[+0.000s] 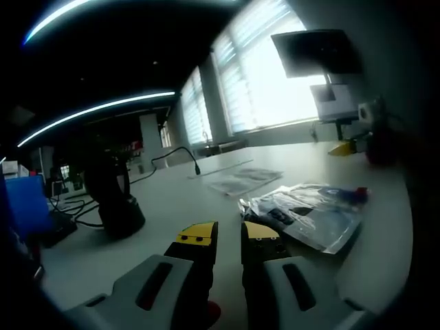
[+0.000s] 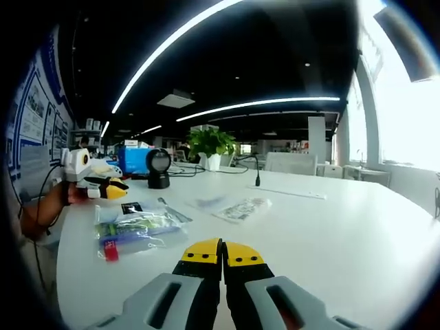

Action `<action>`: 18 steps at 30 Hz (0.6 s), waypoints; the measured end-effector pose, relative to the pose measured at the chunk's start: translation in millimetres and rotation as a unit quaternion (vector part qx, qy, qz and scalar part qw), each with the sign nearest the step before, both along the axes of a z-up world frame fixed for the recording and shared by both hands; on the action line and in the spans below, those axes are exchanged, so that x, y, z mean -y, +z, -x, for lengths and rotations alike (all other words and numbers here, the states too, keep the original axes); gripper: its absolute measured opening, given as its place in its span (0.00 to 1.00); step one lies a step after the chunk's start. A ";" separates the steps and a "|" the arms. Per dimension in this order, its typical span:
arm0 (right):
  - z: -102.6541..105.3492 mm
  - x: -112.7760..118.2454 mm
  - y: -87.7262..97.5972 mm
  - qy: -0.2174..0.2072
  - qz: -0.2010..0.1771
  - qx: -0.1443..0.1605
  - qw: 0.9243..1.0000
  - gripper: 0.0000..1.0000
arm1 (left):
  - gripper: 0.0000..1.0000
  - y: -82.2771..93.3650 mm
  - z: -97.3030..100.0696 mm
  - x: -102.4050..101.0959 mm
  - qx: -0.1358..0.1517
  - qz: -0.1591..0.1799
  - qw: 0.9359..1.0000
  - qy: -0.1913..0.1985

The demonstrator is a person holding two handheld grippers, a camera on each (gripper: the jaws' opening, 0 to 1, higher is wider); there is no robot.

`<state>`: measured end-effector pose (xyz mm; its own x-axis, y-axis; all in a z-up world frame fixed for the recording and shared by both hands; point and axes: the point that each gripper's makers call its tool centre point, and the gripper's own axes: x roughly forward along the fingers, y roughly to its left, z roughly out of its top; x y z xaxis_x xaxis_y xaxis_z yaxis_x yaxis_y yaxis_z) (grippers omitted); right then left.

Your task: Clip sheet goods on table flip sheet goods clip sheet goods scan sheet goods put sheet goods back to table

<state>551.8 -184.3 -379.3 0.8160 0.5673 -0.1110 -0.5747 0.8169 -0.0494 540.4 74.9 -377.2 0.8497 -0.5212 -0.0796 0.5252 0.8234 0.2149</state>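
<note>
A clear plastic bag of sheet goods (image 1: 309, 213) lies on the white table (image 1: 206, 199), just right of and beyond my left gripper (image 1: 229, 232). Its yellow-tipped jaws stand a narrow gap apart with nothing between them. Farther back lies a flat printed packet (image 1: 240, 180). A black scanner on a stand (image 1: 117, 199) is to the left. In the right gripper view my right gripper (image 2: 223, 253) is shut and empty above the table (image 2: 330, 227). The bag (image 2: 137, 230) lies to its left, the packet (image 2: 240, 208) ahead, the scanner (image 2: 159, 167) far back. The left gripper (image 2: 96, 182) shows at far left, held in a hand.
A gooseneck microphone (image 1: 185, 157) and cables (image 1: 75, 206) sit beyond the scanner, with a blue box (image 1: 27, 203) at the left edge. A monitor (image 1: 316, 51) hangs by the bright windows. A potted plant (image 2: 210, 144) stands at the table's far side.
</note>
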 end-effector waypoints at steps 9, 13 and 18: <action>0.8 1.5 -2.2 -0.011 0.006 0.000 1.000 0.00 | 0.06 -1.3 -11.5 -16.9 -0.001 0.004 1.000 0.001; 3.3 -2.4 -2.7 -0.006 0.019 0.008 1.000 0.00 | 0.06 -1.8 -15.6 -18.7 0.000 0.002 1.000 -0.002; 4.0 -2.2 -3.6 -0.009 0.033 0.013 0.999 0.00 | 0.06 -3.2 -19.0 -23.0 -0.004 0.002 1.000 0.000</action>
<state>547.8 -182.1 -382.9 0.8295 0.5441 -0.1259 -0.5571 0.8221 -0.1175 559.5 97.9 -380.4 0.8488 -0.5220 -0.0835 0.5272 0.8242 0.2068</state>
